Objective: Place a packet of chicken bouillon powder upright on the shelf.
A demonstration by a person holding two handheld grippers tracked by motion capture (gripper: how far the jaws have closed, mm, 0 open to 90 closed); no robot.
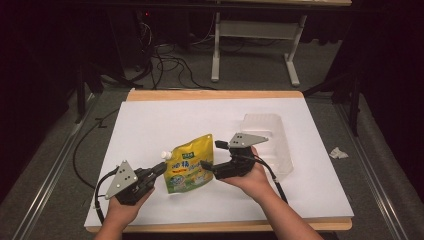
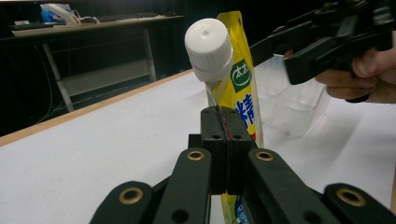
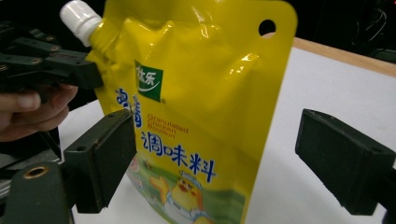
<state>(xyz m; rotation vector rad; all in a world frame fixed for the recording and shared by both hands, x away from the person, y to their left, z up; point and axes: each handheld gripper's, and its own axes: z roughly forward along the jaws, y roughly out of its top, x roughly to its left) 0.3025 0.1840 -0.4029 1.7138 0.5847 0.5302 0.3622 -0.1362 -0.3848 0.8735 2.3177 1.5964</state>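
Right gripper view: yellow pouch (image 3: 196, 107) stands upright between the right gripper (image 3: 233, 163) jaws, which are spread apart; left gripper (image 2: 223, 135) is clamped on the pouch edge below the cap (image 2: 208, 46).

high: overhead, forward-down | gripper views: close, opposed | shared: pouch (image 1: 189, 164)
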